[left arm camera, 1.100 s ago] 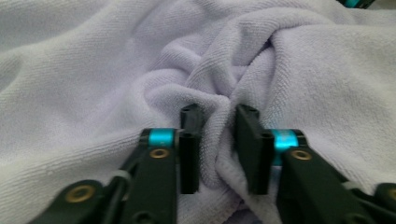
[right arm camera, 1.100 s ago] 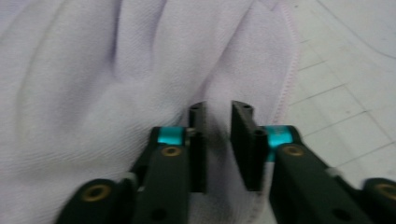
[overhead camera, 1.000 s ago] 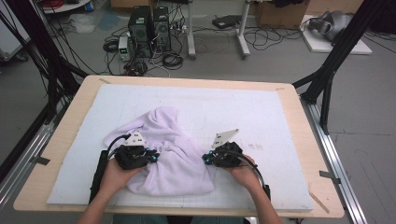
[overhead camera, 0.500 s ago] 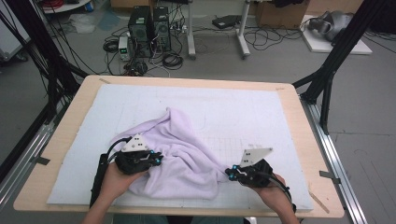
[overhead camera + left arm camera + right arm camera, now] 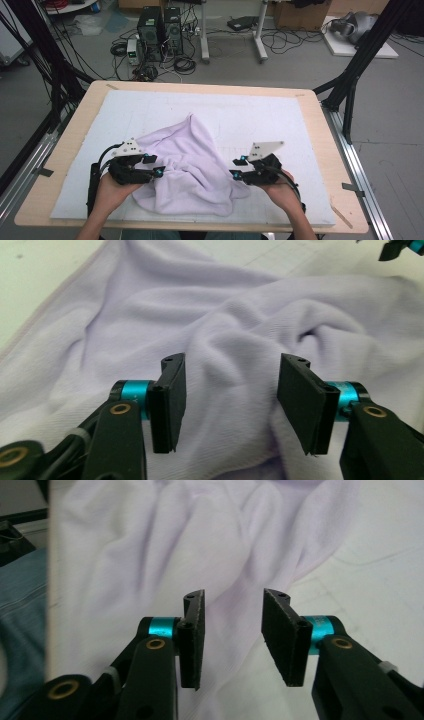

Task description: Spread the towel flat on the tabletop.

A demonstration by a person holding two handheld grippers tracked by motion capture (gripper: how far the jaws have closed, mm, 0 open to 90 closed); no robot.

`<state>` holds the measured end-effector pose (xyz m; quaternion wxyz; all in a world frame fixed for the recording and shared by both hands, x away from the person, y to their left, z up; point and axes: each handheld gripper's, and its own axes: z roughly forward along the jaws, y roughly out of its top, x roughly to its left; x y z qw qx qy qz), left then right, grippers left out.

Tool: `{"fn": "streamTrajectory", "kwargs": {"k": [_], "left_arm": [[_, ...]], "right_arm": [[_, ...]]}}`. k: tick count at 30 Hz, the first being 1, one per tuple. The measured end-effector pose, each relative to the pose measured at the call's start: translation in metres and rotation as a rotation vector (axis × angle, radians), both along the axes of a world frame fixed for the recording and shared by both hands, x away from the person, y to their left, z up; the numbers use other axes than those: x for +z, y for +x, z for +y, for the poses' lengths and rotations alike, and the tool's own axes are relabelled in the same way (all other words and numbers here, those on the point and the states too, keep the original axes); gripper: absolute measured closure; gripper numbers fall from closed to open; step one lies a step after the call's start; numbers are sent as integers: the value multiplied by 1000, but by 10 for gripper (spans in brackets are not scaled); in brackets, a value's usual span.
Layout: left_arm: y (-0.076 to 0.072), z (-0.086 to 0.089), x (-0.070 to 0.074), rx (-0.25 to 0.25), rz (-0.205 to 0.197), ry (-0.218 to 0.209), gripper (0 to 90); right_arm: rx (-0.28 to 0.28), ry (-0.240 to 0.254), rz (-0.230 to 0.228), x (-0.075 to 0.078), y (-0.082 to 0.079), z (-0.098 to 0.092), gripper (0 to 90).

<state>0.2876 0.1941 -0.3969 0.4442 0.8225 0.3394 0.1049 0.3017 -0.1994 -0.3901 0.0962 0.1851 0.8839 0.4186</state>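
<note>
Between the two hands on the white mat (image 5: pixel 300 125), the crumpled lilac cloth (image 5: pixel 192 167) lies released, its left edge just beside the left gripper (image 5: pixel 156 172) and its right corner near the right gripper (image 5: pixel 235 174), both having just been opening, nothing pinched.

Even overhead room light, soft shadows only. High view slightly soft, floor clutter hazy. Left gripper view: cloth (image 5: pixel 150 315) evenly lit, far folds blurred. Right gripper view: cloth washed out by glare, near jaws slightly out of focus.
</note>
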Motion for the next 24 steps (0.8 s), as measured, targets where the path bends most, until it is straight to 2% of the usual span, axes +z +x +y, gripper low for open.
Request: {"fn": "streamTrajectory", "kwargs": {"k": [3, 4, 5, 6, 7, 8, 9, 10, 11, 12, 13, 16, 19, 20, 22, 24], "left_arm": [[9, -2, -11, 12, 38, 39, 445], [15, -4, -17, 6, 68, 61, 491], [15, -4, -17, 6, 68, 61, 529], [17, -6, -20, -1, 72, 81, 593], [19, -8, -23, -13, 82, 95, 593], [20, -11, -26, -25, 92, 106, 691], [21, -14, -29, -32, 98, 114, 691], [23, -16, -31, -40, 90, 117, 754], [23, -17, -31, -39, 89, 110, 754], [25, -18, -31, -40, 87, 100, 781], [26, -19, -30, -40, 84, 92, 803], [25, -20, -26, -42, 73, 78, 819], [22, -20, -20, -47, 51, 53, 826], [21, -21, -17, -52, 40, 50, 828], [17, -23, -12, -69, 39, 32, 827], [14, -24, -10, -95, 48, 18, 827]], "right_arm": [[-9, -18, 34, -14, 21, 16, 567], [-19, -55, 71, -27, 33, 26, 556], [-19, -55, 71, -27, 33, 26, 556], [-16, -68, 127, -39, 40, 31, 556], [-16, -68, 127, -39, 40, 31, 556], [-29, -58, 147, -48, 42, 32, 604], [-29, -58, 147, -48, 42, 32, 604], [-46, -18, 150, -55, 42, 29, 675], [-46, -18, 150, -55, 42, 29, 675], [-45, -4, 162, -54, 41, 27, 782], [-32, 9, 164, -54, 40, 25, 809], [-24, -17, 155, -51, 33, 23, 830], [-30, -27, 113, -38, 19, 15, 831], [-34, -23, 75, -26, 5, 3, 832], [-38, -31, 68, -22, -1, -1, 832], [-47, -19, 43, -6, -29, -19, 834]]}}
